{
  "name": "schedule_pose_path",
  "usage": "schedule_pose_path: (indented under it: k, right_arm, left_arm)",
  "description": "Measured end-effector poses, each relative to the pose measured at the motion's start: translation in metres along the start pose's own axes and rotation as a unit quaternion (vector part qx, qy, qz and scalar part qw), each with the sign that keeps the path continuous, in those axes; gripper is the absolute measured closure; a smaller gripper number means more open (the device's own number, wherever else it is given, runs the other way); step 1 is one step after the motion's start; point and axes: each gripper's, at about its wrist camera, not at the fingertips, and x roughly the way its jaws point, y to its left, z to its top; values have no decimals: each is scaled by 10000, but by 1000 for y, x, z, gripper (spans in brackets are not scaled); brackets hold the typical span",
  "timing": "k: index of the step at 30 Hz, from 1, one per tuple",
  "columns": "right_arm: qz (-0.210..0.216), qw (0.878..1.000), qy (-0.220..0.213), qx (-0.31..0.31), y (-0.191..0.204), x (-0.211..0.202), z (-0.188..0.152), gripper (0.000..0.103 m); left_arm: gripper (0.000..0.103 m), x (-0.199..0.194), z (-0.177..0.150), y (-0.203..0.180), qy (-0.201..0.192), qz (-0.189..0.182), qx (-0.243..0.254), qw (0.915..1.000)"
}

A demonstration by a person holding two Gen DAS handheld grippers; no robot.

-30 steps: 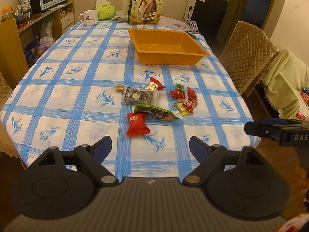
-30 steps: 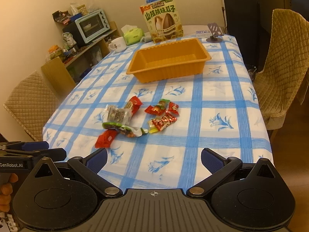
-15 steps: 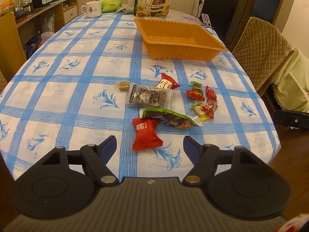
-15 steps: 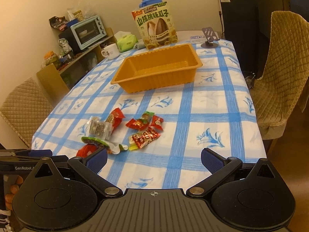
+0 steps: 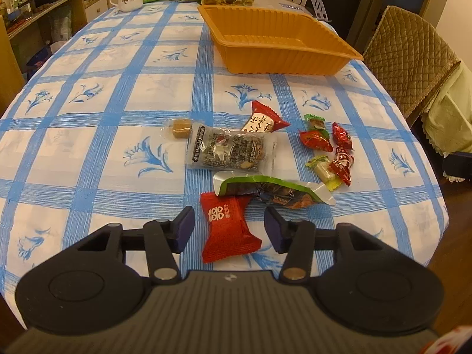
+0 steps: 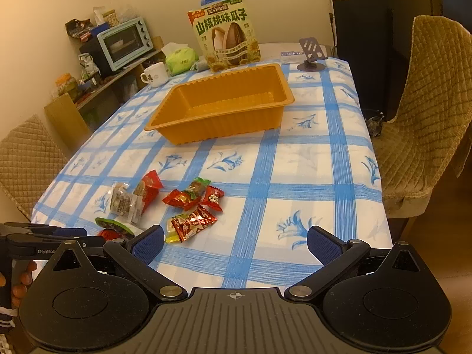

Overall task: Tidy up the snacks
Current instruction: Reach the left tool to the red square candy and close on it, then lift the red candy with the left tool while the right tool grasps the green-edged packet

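1. The left tongs (image 5: pixel 229 227) now hang low over the near edge of the surface (image 5: pixel 97 135), closer to the heap of snacks than a second ago, when the whole checked cloth and the far wall were in the left wrist view.
2. Their jaws have just been closing: they stood wide a second ago and now sit at a narrower gap, one finger on either side of the red candy packet (image 5: pixel 228 227).
3. The pads do not press on that packet; a strip of cloth shows between each pad and the wrapper, and the packet lies flat in the same spot as before.
4. The other snacks have not shifted: the green-edged packet (image 5: pixel 271 190) overlaps the red packet's far corner, the clear nut bar (image 5: pixel 230 149) lies beyond it, and a small brown sweet (image 5: pixel 180 128) lies at the bar's left end.
5. A cluster of small red and green sweets (image 5: pixel 327 147) lies to the right of those, apart from the left tongs.
6. The orange tray (image 6: pixel 221 103) stands empty farther up the surface, as earlier, with a sunflower-seed bag (image 6: pixel 225 38) upright behind it.
7. The right tongs (image 6: pixel 234 243) have come nearer the heap; their jaws stand wide with nothing between them, and a red foil sweet (image 6: pixel 191 224) lies just beyond the left finger.
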Motion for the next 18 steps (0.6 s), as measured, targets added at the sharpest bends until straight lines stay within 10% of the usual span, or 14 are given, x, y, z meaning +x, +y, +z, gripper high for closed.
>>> schedule_pose_path:
  k: [18]
  right_arm:
    - [589, 9934, 224, -957, 26, 39, 18, 0]
  left_arm:
    - [80, 8, -4, 9, 91, 29, -204, 9997]
